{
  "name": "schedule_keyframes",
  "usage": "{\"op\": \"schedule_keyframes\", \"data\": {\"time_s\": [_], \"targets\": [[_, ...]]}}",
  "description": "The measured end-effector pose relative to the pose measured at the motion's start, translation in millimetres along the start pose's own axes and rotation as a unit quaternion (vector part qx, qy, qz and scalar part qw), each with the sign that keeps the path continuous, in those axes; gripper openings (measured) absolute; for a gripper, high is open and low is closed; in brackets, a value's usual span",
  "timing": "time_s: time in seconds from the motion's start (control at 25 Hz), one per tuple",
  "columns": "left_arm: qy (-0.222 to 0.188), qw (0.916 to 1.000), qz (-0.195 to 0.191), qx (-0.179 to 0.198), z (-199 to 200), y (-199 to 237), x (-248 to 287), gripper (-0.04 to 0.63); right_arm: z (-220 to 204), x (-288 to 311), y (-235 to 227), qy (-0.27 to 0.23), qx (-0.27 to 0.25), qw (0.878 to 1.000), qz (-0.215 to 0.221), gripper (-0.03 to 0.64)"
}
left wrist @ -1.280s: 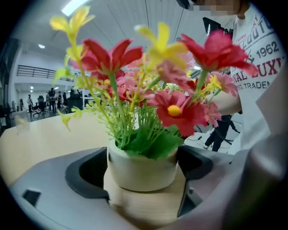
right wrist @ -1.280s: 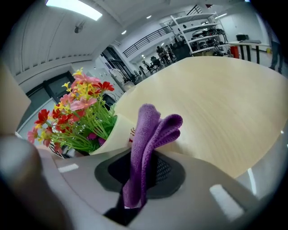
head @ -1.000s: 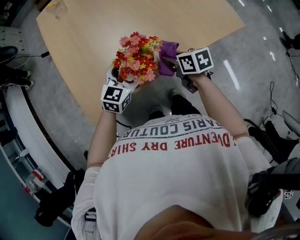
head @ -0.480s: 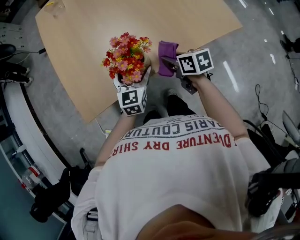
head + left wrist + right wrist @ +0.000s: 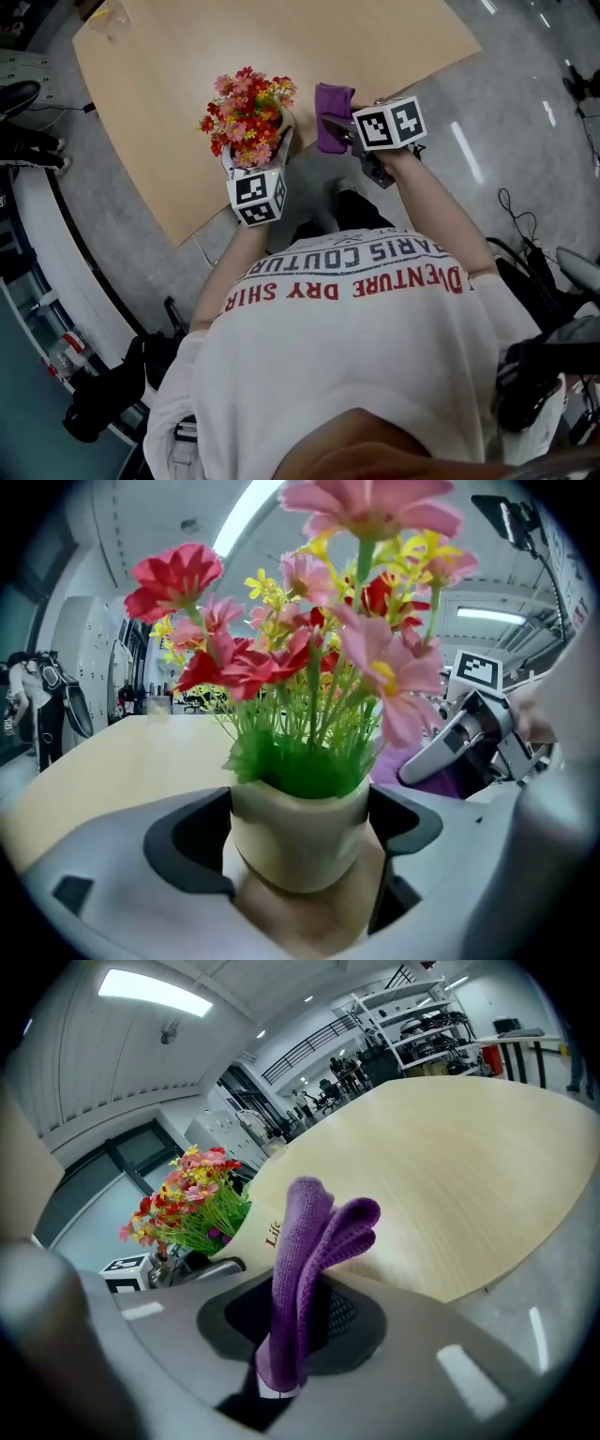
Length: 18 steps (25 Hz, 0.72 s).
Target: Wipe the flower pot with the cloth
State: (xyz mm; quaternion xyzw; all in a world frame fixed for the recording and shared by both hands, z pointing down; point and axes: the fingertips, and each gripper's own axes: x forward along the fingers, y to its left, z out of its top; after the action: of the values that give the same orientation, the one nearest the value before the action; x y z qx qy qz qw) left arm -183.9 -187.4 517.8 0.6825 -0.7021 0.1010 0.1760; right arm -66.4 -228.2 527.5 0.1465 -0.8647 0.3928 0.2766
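Note:
A cream flower pot (image 5: 300,841) full of red, pink and yellow artificial flowers (image 5: 246,114) sits between the jaws of my left gripper (image 5: 302,846), which is shut on it, above the near edge of the wooden table (image 5: 187,66). The pot (image 5: 267,1227) also shows at the left of the right gripper view, with lettering on its side. My right gripper (image 5: 286,1354) is shut on a folded purple cloth (image 5: 314,1269), which stands up from the jaws. In the head view the cloth (image 5: 332,116) is just right of the flowers, a small gap apart from them.
The table's curved edge (image 5: 309,155) runs just beyond both grippers, with grey floor (image 5: 506,141) on my side of it. Cables (image 5: 525,225) lie on the floor at right. Equipment and shelving (image 5: 412,1016) stand far behind the table.
The left gripper with the pot swung from left of the flowers to below them, and the bouquet shifted left, away from the cloth. The right gripper has stayed still.

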Motion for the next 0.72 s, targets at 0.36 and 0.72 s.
{"op": "schedule_keyframes", "data": {"time_s": [0.36,0.72], "targets": [[0.041,0.9865,-0.144,0.065,-3,-5,0,0.466,10,7,23,-0.006,0.026,0.998,0.059,0.057],[0.067,0.9607,-0.245,0.112,-15,8,-11,0.466,25,32,56,-0.018,0.024,0.995,0.092,0.057]]}}
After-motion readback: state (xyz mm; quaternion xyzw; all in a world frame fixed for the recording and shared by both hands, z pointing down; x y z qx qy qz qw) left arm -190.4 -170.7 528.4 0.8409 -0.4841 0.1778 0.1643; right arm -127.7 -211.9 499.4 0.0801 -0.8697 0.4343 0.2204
